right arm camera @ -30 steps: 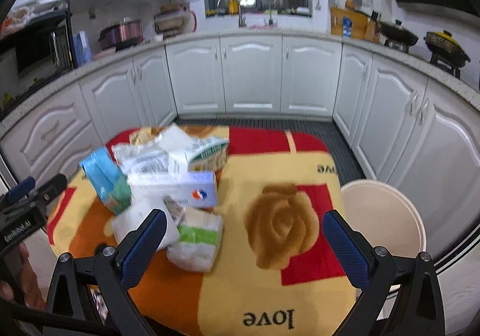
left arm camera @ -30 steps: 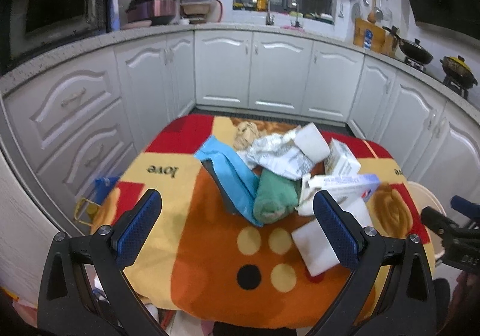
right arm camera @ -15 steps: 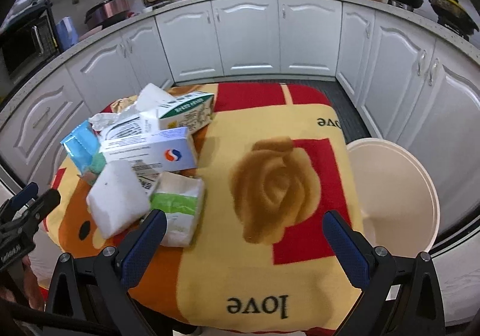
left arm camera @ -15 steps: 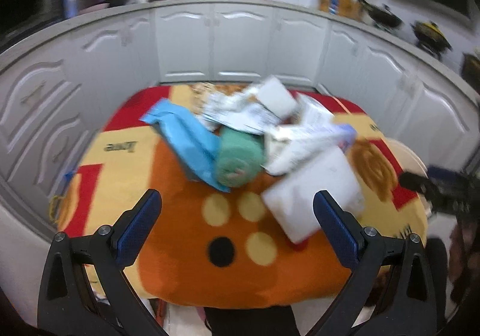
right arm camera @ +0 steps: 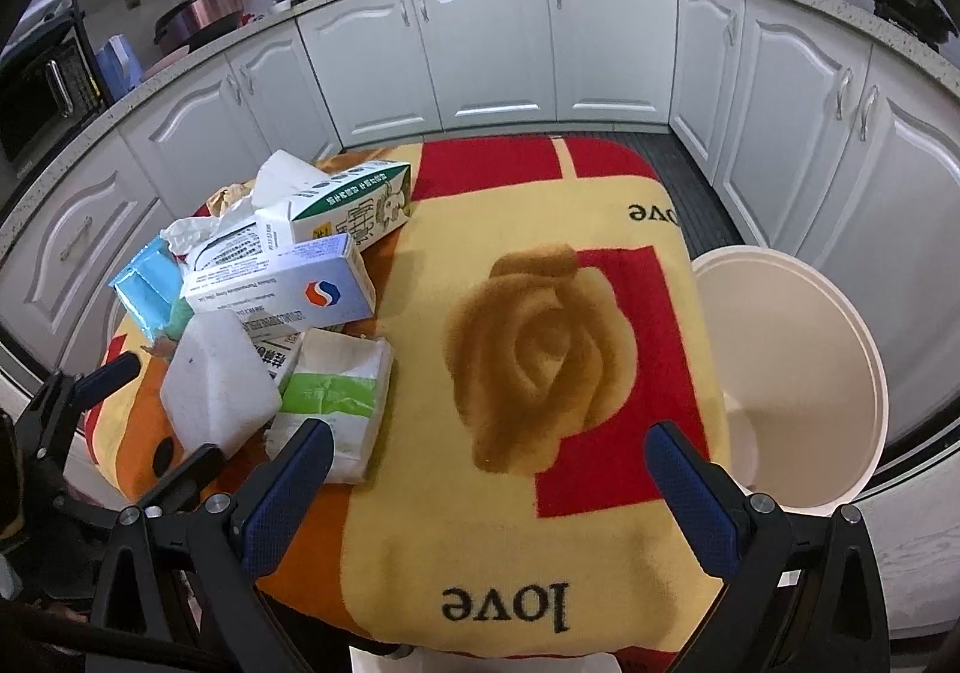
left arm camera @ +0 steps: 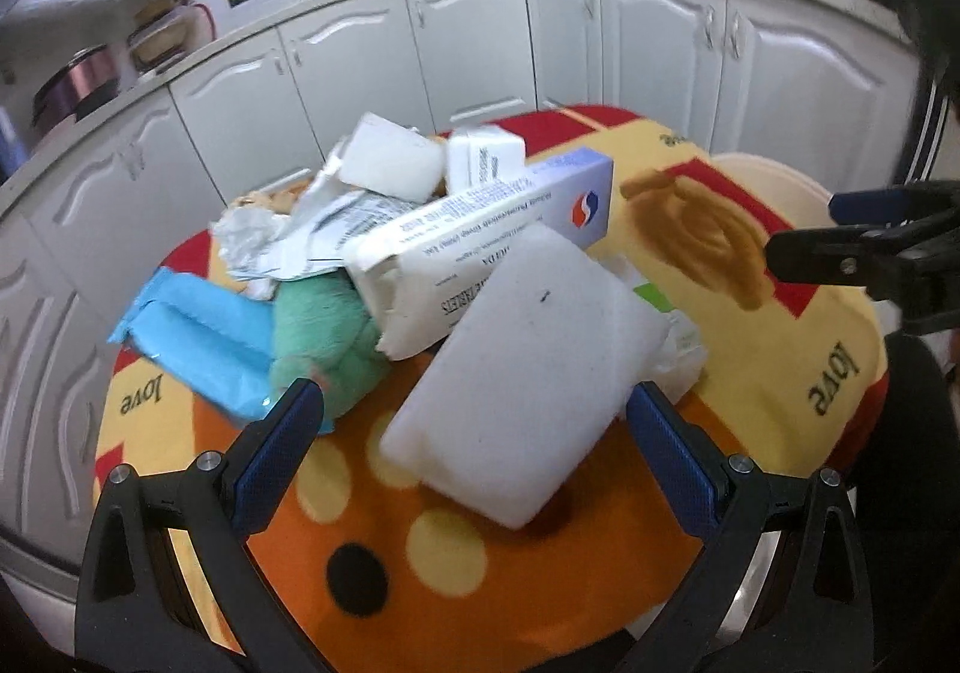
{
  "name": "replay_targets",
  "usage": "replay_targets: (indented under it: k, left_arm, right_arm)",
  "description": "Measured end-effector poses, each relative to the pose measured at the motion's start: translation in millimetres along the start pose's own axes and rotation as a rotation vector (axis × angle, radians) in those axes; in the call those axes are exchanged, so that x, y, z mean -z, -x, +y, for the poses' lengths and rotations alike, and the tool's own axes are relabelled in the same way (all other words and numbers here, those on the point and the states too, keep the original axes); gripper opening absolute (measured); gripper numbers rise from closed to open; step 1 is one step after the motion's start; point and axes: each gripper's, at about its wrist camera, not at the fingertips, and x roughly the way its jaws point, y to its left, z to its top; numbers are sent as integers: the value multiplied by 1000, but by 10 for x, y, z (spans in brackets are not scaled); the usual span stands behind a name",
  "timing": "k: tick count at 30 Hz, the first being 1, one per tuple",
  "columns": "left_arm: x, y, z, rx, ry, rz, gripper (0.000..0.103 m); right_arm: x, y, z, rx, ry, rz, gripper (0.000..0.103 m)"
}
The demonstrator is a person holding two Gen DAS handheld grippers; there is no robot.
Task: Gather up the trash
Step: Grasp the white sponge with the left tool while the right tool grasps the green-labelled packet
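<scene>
A heap of trash lies on the left half of a small table with a patterned cloth (right arm camera: 540, 541). Nearest my left gripper (left arm camera: 474, 415) is a white foam block (left arm camera: 528, 367); the gripper is open, its fingers on either side of the block's near end. Behind lie a white medicine box (left arm camera: 480, 235), a green cloth (left arm camera: 324, 325), a blue wrapper (left arm camera: 198, 331) and crumpled papers (left arm camera: 282, 235). My right gripper (right arm camera: 489, 457) is open and empty over the cloth's rose pattern. Its view shows the foam block (right arm camera: 216, 379), a green-and-white tissue pack (right arm camera: 336, 397), the medicine box (right arm camera: 282, 289) and a milk carton (right arm camera: 348, 199).
A cream round bin (right arm camera: 792, 373) stands open right of the table, below its edge. White kitchen cabinets (right arm camera: 492, 48) curve around the back and sides. My right gripper (left arm camera: 864, 253) shows at the right of the left wrist view.
My left gripper has moved forward and down to the heap, so the foam block now sits between its fingers. My right gripper has moved forward over the table, pitched downward.
</scene>
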Motion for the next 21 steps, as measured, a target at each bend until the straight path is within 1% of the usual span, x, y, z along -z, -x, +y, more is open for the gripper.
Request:
replay_targets:
  k: [1,2,3,5,8,12,15,16,17,18,19,20,21]
  left_arm:
    - [-8,-28,10,1,0,-2,98]
    - [-13,-32,8,9,7,-11,84]
    - [-17,-29,9,32,21,-6,74]
    - [-20,9,71,59,65,0,73]
    - [5,158,132,55,100,-16,72]
    - [78,392,219,25,133,-35,72]
    - [131,469,287,-4,162,-35,72]
    - [147,481,314,-8,173,-32,72]
    - [160,488,341,-13,183,-29,72]
    - [167,495,367,-14,193,-26,72]
    - [172,501,387,-11,207,-25,72]
    - [169,496,388,-8,215,-26,72]
    - [168,503,388,-8,219,-27,72]
  right_arm:
    - [-2,-15,-2,-3,-2,6,103]
    - [-4,-37,-4,-7,-4,16,103]
    - [0,-49,-2,-9,-5,24,103]
    - [-2,-89,6,-16,-5,39,103]
    - [2,-139,79,-34,6,49,103]
    - [-2,-251,278,-90,48,77,103]
    - [-21,-396,445,-129,66,108,102]
    - [-25,-449,502,-132,73,118,98]
    - [-31,-526,562,-126,85,130,89]
    - [-29,-586,599,-121,93,140,82]
    - [-21,-644,623,-137,95,149,70]
    - [-7,-686,615,-162,88,159,55]
    - [3,-655,593,-165,79,138,52]
